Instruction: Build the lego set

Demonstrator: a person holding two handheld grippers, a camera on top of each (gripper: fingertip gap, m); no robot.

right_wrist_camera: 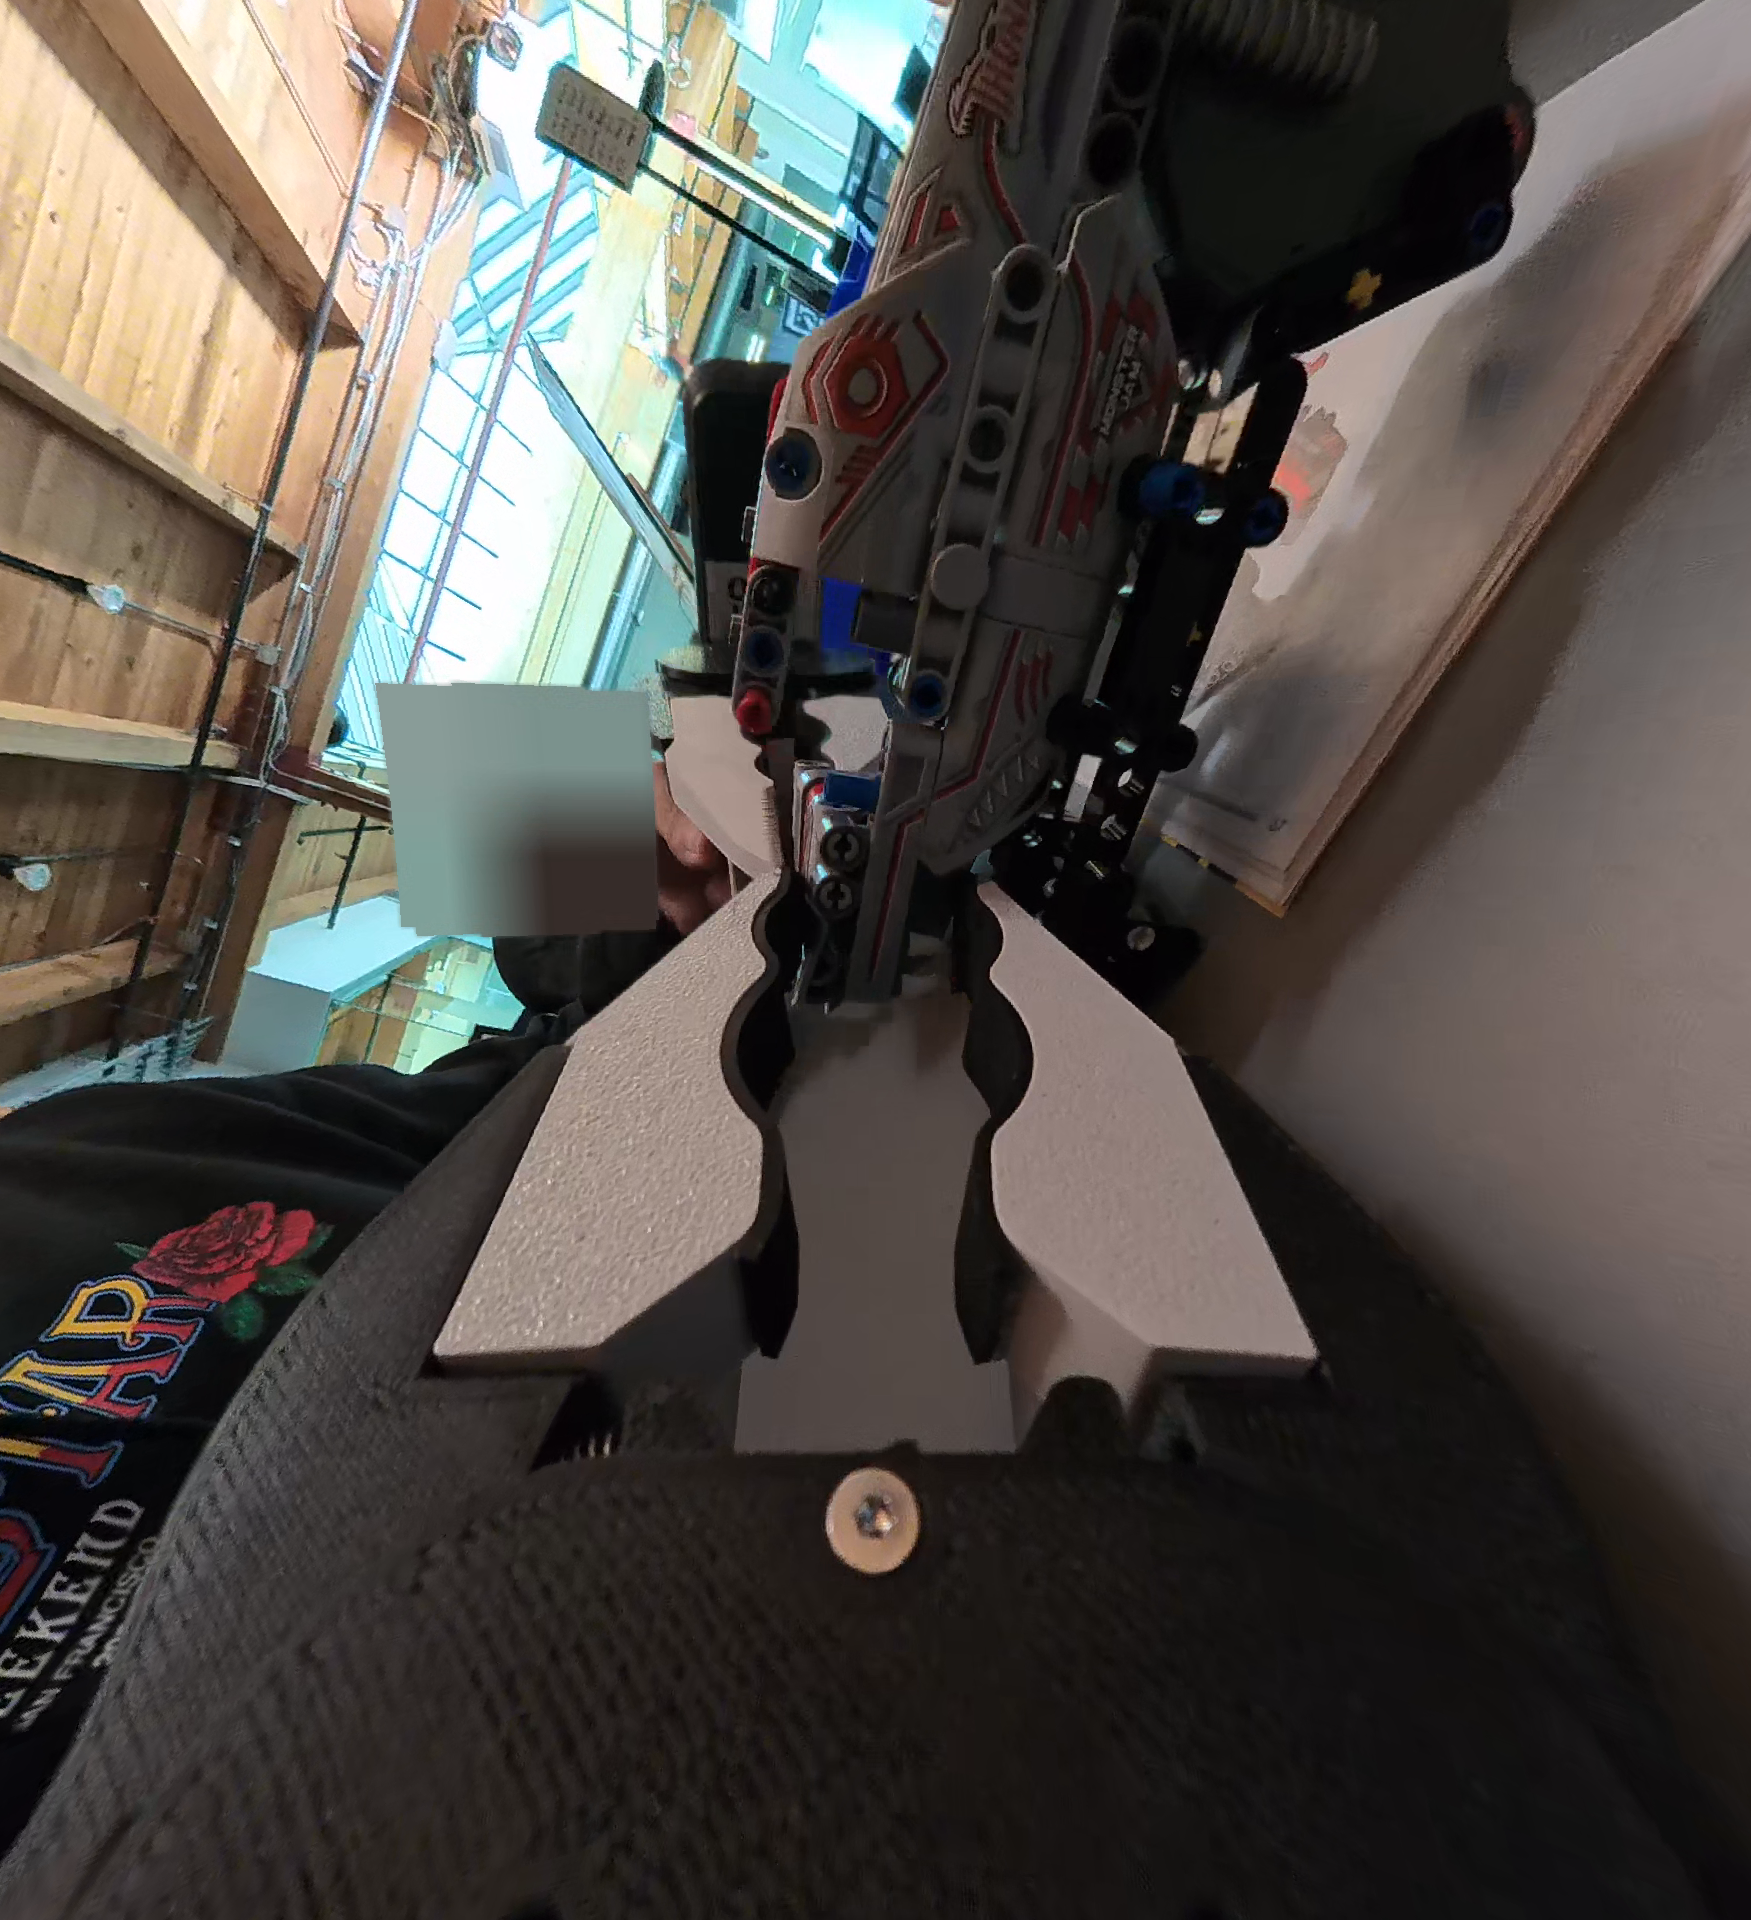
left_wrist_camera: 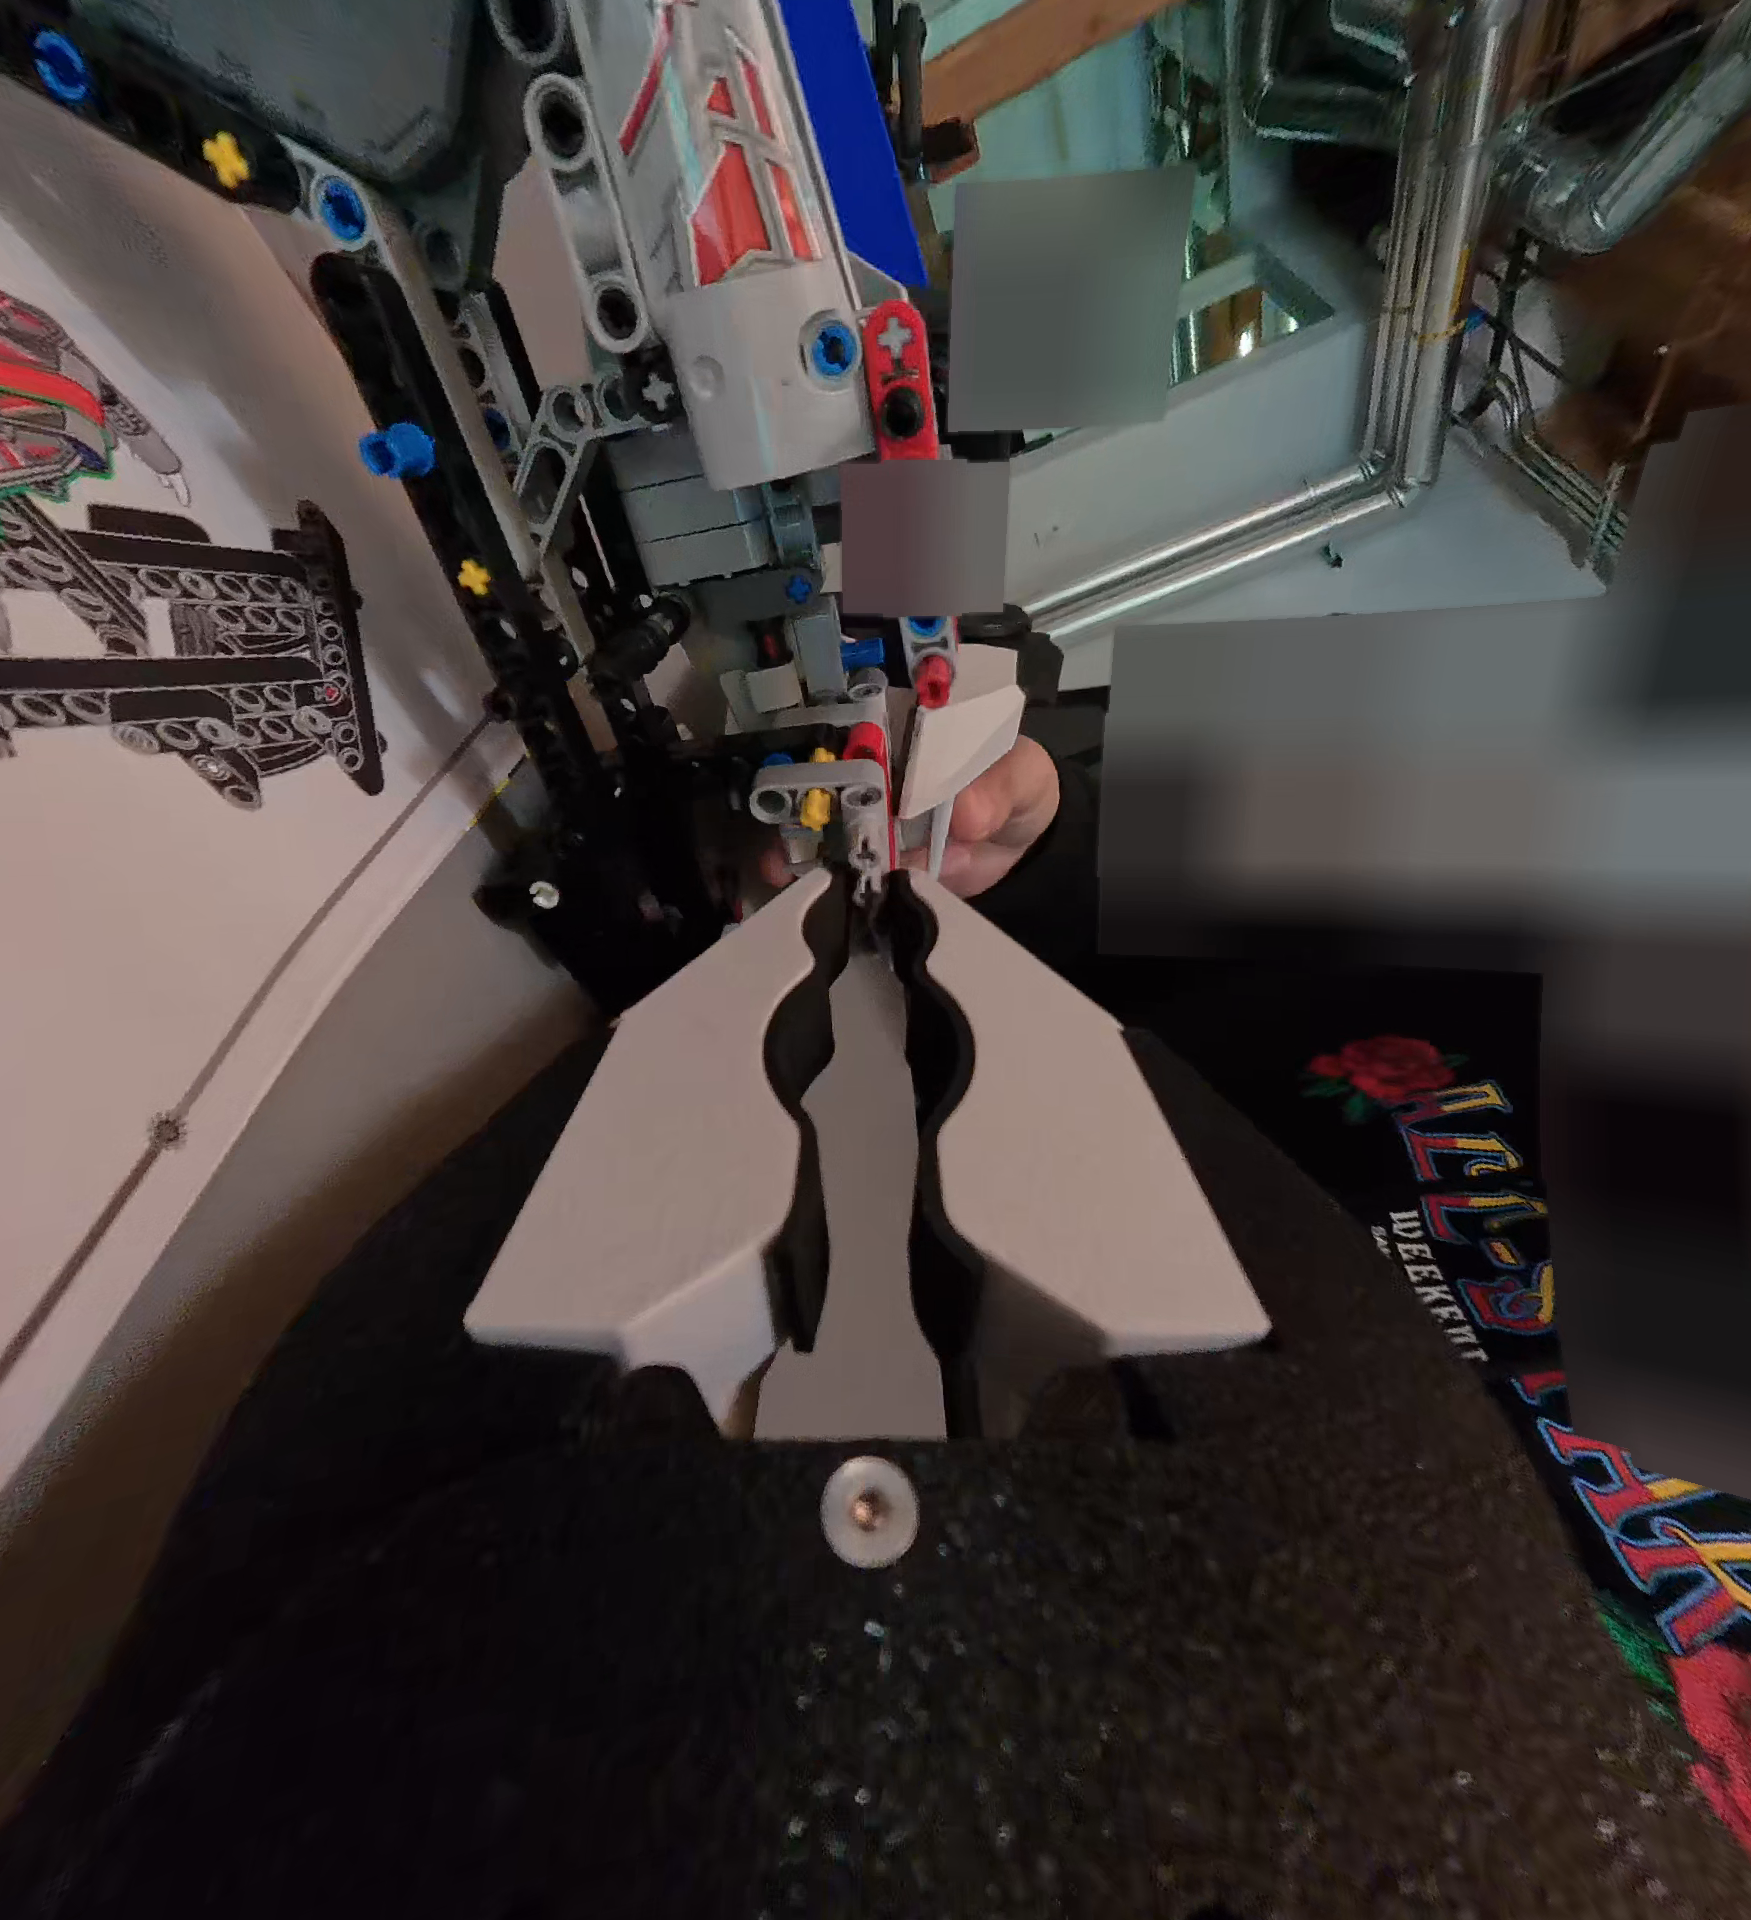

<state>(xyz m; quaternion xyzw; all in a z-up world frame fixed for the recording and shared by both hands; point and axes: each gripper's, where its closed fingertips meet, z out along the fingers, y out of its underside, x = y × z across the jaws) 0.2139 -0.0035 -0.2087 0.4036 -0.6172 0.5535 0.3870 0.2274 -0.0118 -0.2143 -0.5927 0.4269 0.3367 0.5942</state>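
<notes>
A half-built lego model point(left_wrist_camera: 746, 312), a grey vehicle with red-patterned panels, black beams and blue, yellow and red pins, is held up off the table. My left gripper point(left_wrist_camera: 866, 883) is shut on a thin grey and red piece at the model's near end. In the right wrist view the model point(right_wrist_camera: 985, 468) stands between my right gripper's point(right_wrist_camera: 886, 914) jaws, which are closed on its grey lower end. The right gripper's white finger point(left_wrist_camera: 964, 758) and a hand point(left_wrist_camera: 1006, 821) show behind the model. The left gripper's finger point(right_wrist_camera: 720, 800) shows on the model's far side.
The open instruction booklet point(left_wrist_camera: 123, 623) lies on the pale table point(left_wrist_camera: 227, 1195), right behind the model; it also shows in the right wrist view point(right_wrist_camera: 1370, 675). The person's black printed sweatshirt point(left_wrist_camera: 1577, 1351) is close by. Wooden shelving point(right_wrist_camera: 71, 520) and metal pipes point(left_wrist_camera: 1401, 312) are farther off. My two grippers' fingertips are within a few centimetres of each other.
</notes>
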